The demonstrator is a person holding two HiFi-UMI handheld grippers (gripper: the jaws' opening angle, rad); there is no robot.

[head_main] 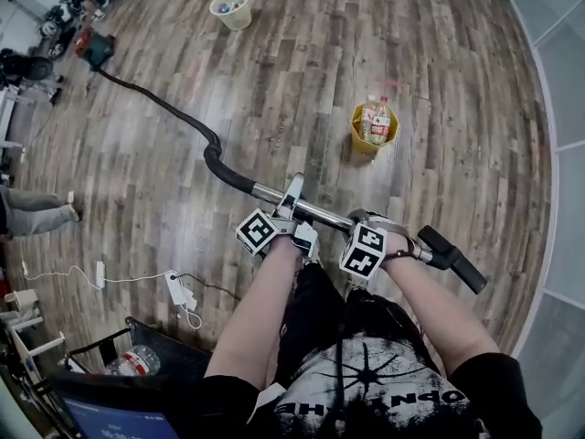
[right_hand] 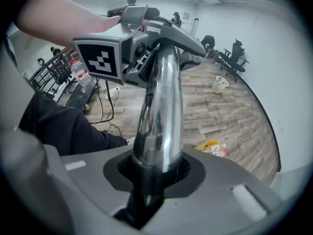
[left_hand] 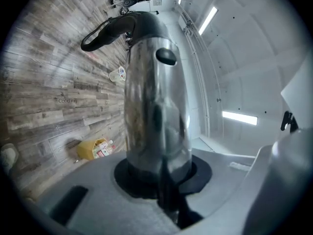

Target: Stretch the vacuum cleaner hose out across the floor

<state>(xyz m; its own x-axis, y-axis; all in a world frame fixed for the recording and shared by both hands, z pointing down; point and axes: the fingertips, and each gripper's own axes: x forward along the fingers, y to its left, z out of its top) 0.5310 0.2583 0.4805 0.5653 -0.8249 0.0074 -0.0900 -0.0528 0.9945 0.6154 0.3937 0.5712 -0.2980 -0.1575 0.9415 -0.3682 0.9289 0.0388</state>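
Note:
The vacuum cleaner (head_main: 94, 46) sits far off at the upper left of the head view. Its black hose (head_main: 164, 106) snakes over the wooden floor toward me and joins a chrome tube (head_main: 315, 211) that ends in a black handle (head_main: 452, 259). My left gripper (head_main: 294, 204) is shut on the chrome tube near the hose end; in its own view the tube (left_hand: 156, 106) fills the jaws of the left gripper (left_hand: 159, 177). My right gripper (head_main: 370, 219) is shut on the same tube (right_hand: 159, 111) closer to the handle. In the right gripper view, the right gripper (right_hand: 155, 173) looks along the tube at the left gripper's marker cube (right_hand: 100, 58).
A yellow bin with bottles (head_main: 374, 126) stands just beyond the tube, and a cream bucket (head_main: 230, 9) stands farther back. A power strip with cables (head_main: 180, 291) lies at my lower left, near a dark crate (head_main: 137, 359). A person's legs (head_main: 37, 210) show at the left edge.

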